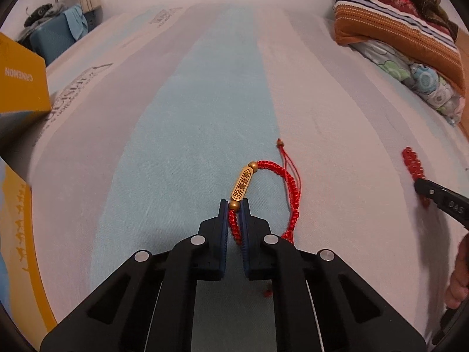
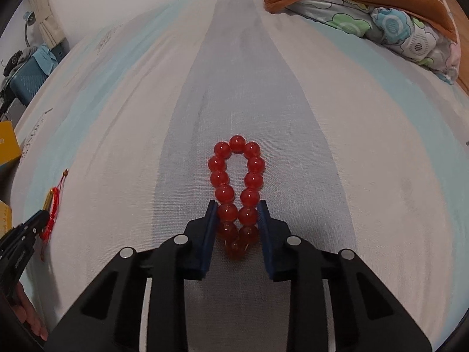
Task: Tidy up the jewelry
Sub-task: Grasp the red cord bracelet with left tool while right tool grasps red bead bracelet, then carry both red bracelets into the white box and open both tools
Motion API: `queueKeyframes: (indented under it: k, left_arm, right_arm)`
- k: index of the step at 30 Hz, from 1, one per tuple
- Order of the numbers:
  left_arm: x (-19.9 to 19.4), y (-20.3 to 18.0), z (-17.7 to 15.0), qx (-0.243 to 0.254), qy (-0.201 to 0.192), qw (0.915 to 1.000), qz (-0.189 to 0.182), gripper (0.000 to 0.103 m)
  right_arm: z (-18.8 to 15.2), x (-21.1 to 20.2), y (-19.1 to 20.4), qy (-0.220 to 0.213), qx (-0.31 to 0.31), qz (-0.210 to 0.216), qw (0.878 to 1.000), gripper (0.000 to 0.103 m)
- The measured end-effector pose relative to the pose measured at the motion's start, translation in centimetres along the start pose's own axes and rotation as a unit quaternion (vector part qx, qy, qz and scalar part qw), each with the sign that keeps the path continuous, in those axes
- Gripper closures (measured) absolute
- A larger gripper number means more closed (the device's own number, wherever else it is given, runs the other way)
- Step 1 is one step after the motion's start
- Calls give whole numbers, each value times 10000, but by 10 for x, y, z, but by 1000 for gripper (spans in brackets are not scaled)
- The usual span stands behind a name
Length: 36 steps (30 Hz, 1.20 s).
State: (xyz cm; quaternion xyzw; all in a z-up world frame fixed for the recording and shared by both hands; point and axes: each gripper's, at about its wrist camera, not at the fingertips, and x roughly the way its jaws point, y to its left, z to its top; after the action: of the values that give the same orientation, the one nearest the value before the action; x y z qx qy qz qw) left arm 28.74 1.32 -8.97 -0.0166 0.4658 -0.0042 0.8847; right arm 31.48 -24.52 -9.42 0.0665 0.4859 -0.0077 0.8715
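**Two red bracelets being gripped on a striped bed sheet**

In the left wrist view, the left gripper [image 1: 234,205] is being held closed on the red braided cord bracelet [image 1: 288,187], with the blue pads pinching the cord just below a small gold bead [image 1: 234,204]; the rest of the bracelet is lying in a loop on the striped bed sheet [image 1: 190,102], with its gold engraved charm [image 1: 241,184] resting just beyond the fingertips and its loose cord ends trailing away to the right; the red bead bracelet [image 1: 413,162] is being seen at the far right edge, with the right gripper [image 1: 422,189] reaching onto it; a yellow box [image 1: 20,79] is sitting at the left edge, and folded quilts [image 1: 401,29] are being kept at the upper right.

In the right wrist view, the right gripper [image 2: 238,205] is being held narrowed around the near end of the red bead bracelet [image 2: 236,176], with both strands of beads squeezed between the blue pads; the far part of the loop is lying flat on the sheet ahead; the left gripper [image 2: 44,217] is being seen at the left edge on the cord bracelet [image 2: 52,205].
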Motion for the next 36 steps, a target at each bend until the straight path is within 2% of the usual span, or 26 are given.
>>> queueKeyframes:
  k: [3,4,5,7,28,36]
  left_arm:
    - [-9,0,-2,-21,4,9997,-234,96]
    - [-11,-1,-2,-11,-9,9997,-238,96]
    - [-13,0,-2,-7,-32,9997,-241,96]
    - [-18,0,-3,-21,-60,9997,-248,96]
    - [-75,6,-10,1,-326,9992,-222,96]
    - [-103,7,-13,108,-405,9990,-150,96]
  right_arm:
    - [-1,-6,2,-90,-10,85,9999,79]
    - [0,-8,1,-135,-16,73,9999,89]
    - [0,-12,1,-177,-17,84,9998,90]
    - [0,-15,1,-180,-13,205,9996,90]
    - [-11,-59,13,-580,-91,439,9973,90]
    - [-19,-86,39,-688,-265,498,9960,90]
